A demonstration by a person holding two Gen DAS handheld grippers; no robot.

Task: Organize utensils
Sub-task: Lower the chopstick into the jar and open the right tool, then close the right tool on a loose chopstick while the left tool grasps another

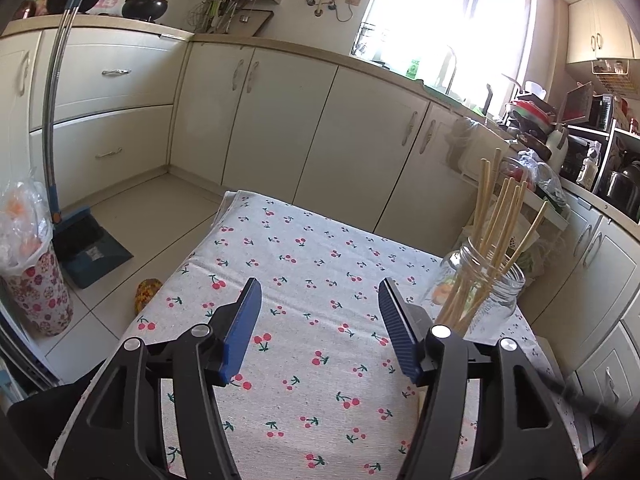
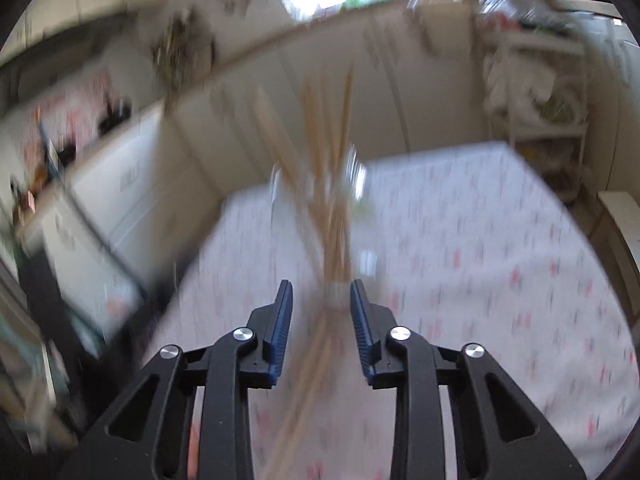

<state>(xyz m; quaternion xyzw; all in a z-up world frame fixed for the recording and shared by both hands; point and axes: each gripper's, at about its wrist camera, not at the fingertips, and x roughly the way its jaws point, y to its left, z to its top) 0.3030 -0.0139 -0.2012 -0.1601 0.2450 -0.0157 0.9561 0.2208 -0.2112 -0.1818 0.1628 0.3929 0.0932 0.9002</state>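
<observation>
Leftmost in the left wrist view, a floral waste bin (image 1: pixel 40 292) lined with a plastic bag stands on the tiled floor, and just beside it a blue dustpan (image 1: pixel 90 246) rests at the foot of a long metal handle. Next comes the table, covered by a cherry-print cloth (image 1: pixel 320 248). The left gripper (image 1: pixel 320 298) hangs above that cloth with its blue-padded jaws spread wide and nothing between them. Further right, near the table's right edge, a clear glass jar (image 1: pixel 486 288) stands upright holding a fan of wooden chopsticks (image 1: pixel 502 216), their tips leaning apart above the rim. Cream cabinets (image 1: pixel 280 120) run behind the table under a bright window.

The right wrist view is heavily blurred. Its right gripper (image 2: pixel 322 300) has the jaws partly apart, not pressed against anything. Between and ahead of them smears the bundle of chopsticks (image 2: pixel 332 184) in the jar (image 2: pixel 356 184), on the same patterned cloth (image 2: pixel 480 260); whether any stick touches the pads cannot be told.
</observation>
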